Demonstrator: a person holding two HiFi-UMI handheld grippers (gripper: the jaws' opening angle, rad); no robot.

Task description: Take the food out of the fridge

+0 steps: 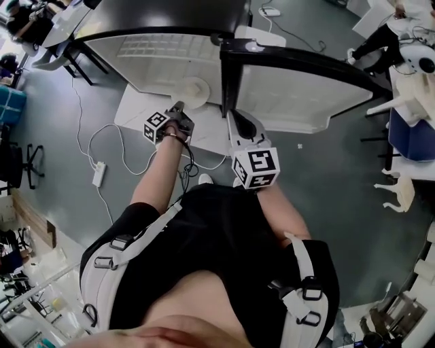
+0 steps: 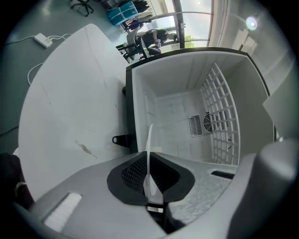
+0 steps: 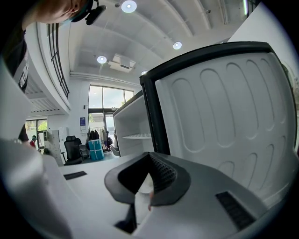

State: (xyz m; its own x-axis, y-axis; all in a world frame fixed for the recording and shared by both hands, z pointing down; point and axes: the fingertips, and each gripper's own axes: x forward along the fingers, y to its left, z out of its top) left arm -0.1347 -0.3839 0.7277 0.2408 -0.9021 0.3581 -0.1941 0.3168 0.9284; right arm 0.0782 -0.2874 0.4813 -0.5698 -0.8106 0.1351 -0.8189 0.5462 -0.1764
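The fridge (image 1: 170,17) stands open in front of me, its white inside (image 2: 187,107) bare apart from a wire rack (image 2: 219,116) and a fan grille. My left gripper (image 1: 179,107) (image 2: 149,161) is shut on a thin white plate (image 1: 195,90), which shows edge-on (image 2: 150,140) between the pads, just outside the fridge mouth. My right gripper (image 1: 231,117) (image 3: 149,158) is beside the black edge of the open door (image 1: 299,95) (image 3: 224,112). Its tips meet, and a white piece that I cannot identify shows low between the jaws.
A second white door panel (image 2: 70,107) lies left of the left gripper. A power strip (image 1: 99,174) with cables lies on the grey floor at the left. An office chair (image 1: 20,163) stands far left, white furniture (image 1: 408,95) far right, and a seated person (image 1: 387,27) at the top right.
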